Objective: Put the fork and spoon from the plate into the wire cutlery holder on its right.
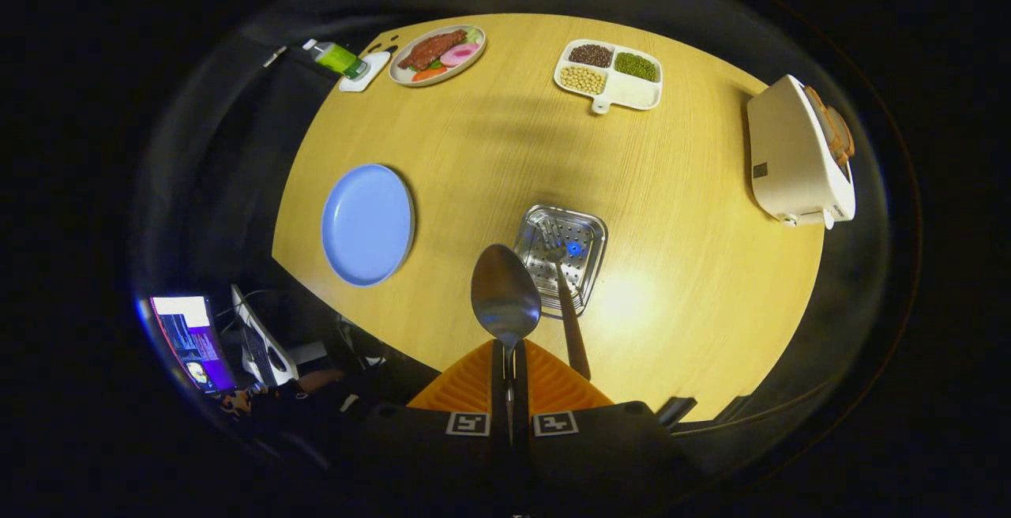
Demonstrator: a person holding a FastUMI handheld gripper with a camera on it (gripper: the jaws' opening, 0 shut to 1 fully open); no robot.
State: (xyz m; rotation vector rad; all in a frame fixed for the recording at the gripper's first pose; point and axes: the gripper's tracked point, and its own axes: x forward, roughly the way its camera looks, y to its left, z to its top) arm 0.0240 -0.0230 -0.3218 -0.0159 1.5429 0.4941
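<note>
Already lifted clear of the blue plate [367,224], a spoon [505,297] rides in the gripper [509,392], whose two fingers are closed hard on its handle with almost no gap showing between them. The bowl of the spoon stands out just ahead of the fingertips, facing the camera, so the handle end is the part that stays pinched, a grip that looks chosen to keep the utensil in line with the fingers for a straight drop.

Just beyond the spoon and slightly to its right sits the wire cutlery holder [562,253], a perforated metal basket seen from above on the wooden worktop [671,210]. A fork [565,297] is already in it, tines down against the holed bottom and its long handle leaning out over the near rim toward the gripper. The plate, to the holder's left, now carries no cutlery.

Judging by the layout, half the job is done and the spoon is being carried high over the holder for release. The leaning fork handle could get in the way of the descent.

Farther back stand a food plate [438,54], a divided dish of beans [608,73] and a white toaster [798,155].
</note>
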